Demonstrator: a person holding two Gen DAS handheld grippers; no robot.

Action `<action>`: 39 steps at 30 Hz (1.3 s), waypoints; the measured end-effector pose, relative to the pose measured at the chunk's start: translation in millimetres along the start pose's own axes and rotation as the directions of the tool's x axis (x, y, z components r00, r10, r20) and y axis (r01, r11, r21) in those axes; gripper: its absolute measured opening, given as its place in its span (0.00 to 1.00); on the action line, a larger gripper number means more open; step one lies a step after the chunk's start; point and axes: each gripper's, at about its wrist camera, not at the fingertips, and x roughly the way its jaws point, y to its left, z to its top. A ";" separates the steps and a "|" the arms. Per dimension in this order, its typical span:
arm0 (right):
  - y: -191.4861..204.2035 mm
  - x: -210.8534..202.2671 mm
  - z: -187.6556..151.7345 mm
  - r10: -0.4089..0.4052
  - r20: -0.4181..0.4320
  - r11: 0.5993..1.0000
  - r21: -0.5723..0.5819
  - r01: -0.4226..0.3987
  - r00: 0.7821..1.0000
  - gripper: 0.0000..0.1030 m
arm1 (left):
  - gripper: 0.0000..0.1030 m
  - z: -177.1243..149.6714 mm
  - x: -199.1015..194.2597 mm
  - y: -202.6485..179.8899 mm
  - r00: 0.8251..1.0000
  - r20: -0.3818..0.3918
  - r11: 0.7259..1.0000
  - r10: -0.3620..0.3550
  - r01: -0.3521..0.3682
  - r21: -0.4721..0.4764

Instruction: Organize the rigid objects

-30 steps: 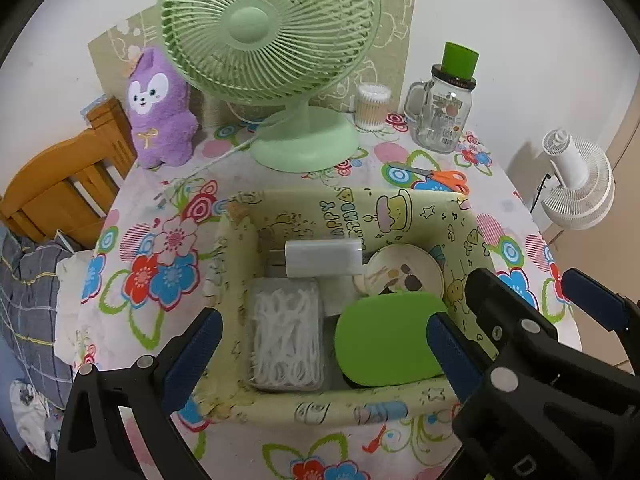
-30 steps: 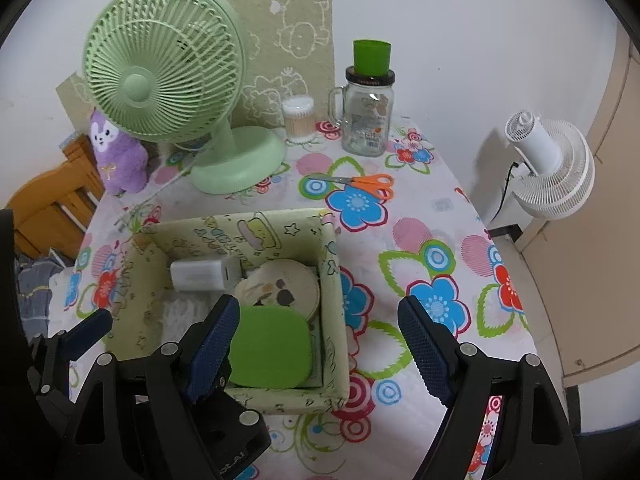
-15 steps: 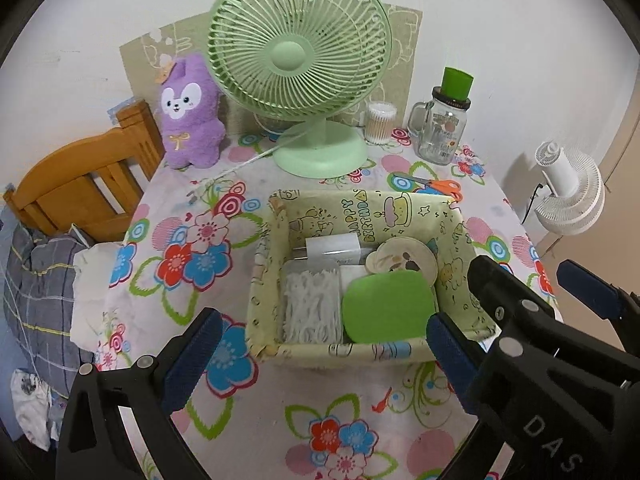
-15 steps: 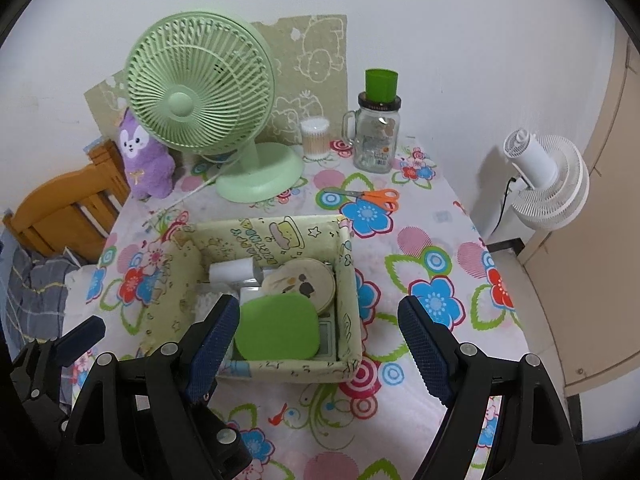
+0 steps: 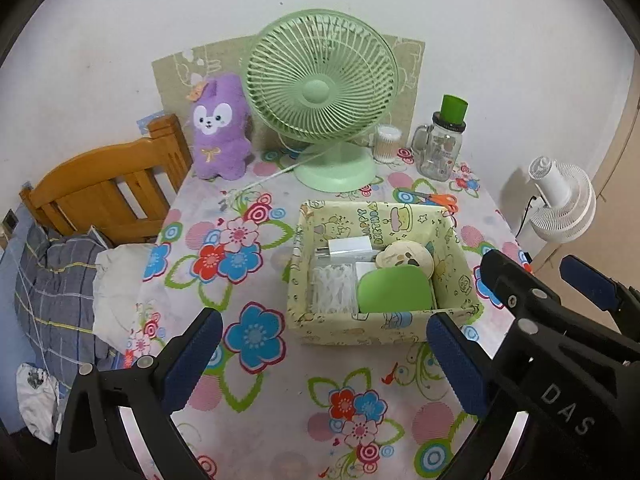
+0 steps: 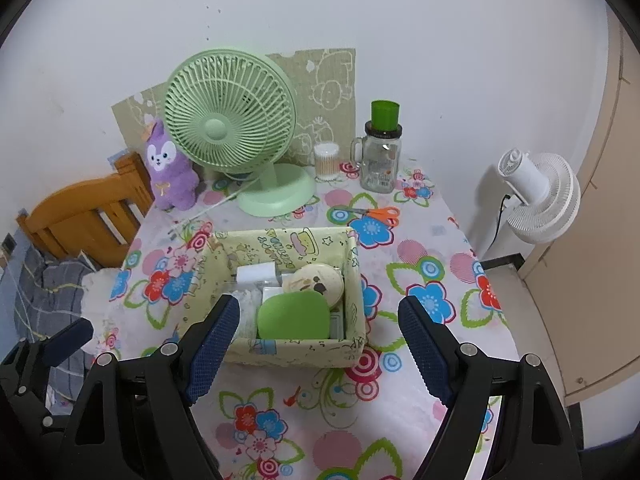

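A yellow patterned storage box (image 5: 448,236) (image 6: 200,280) sits on the flowered table. It holds a green rounded case (image 5: 394,290) (image 6: 294,316), a round beige compact (image 5: 406,254) (image 6: 318,282), a white charger (image 5: 348,248) (image 6: 256,274) and a clear pack of white pieces (image 5: 334,290). My left gripper (image 5: 324,354) is open and empty, above the table in front of the box. My right gripper (image 6: 318,350) is open and empty, also in front of the box; it shows at the right in the left wrist view (image 5: 560,312).
A green desk fan (image 5: 322,92) (image 6: 230,128), purple plush (image 5: 218,128), cotton-swab jar (image 6: 326,162), glass mug jar with green cup (image 6: 380,156) and orange scissors (image 6: 376,214) stand behind the box. A wooden chair (image 5: 100,184) is left; a white floor fan (image 6: 538,196) right.
Both grippers have drawn back and up from the box, which now looks smaller and farther away. Both stay open and empty. The box contents have not moved.
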 end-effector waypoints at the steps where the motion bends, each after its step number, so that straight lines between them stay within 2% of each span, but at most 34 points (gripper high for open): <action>1: 0.0 -3.9 -0.5 0.000 0.005 1.000 0.000 0.000 1.000 0.81 | 1.00 -0.5 -3.8 1.4 1.000 0.003 1.000 0.001 -0.001 -0.002; 19: -12.3 -73.0 0.2 -0.018 0.100 1.000 0.003 0.018 0.995 0.81 | 1.00 -2.8 -75.3 18.6 0.995 0.093 0.999 0.036 -0.037 0.005; 29: -11.9 -112.3 5.1 -0.029 0.152 0.999 -0.029 0.034 0.988 0.82 | 1.00 0.1 -107.8 28.0 0.992 0.121 0.999 0.030 -0.028 -0.022; 33: -10.9 -127.6 5.8 -0.055 0.171 0.997 -0.038 0.062 0.984 0.89 | 1.00 -1.6 -123.6 29.2 0.991 0.134 1.000 0.029 -0.028 -0.011; 39: -11.9 -149.5 2.9 -0.067 0.202 0.997 -0.033 0.075 0.977 0.91 | 1.00 -5.5 -142.5 27.6 0.986 0.166 1.000 0.018 -0.019 0.005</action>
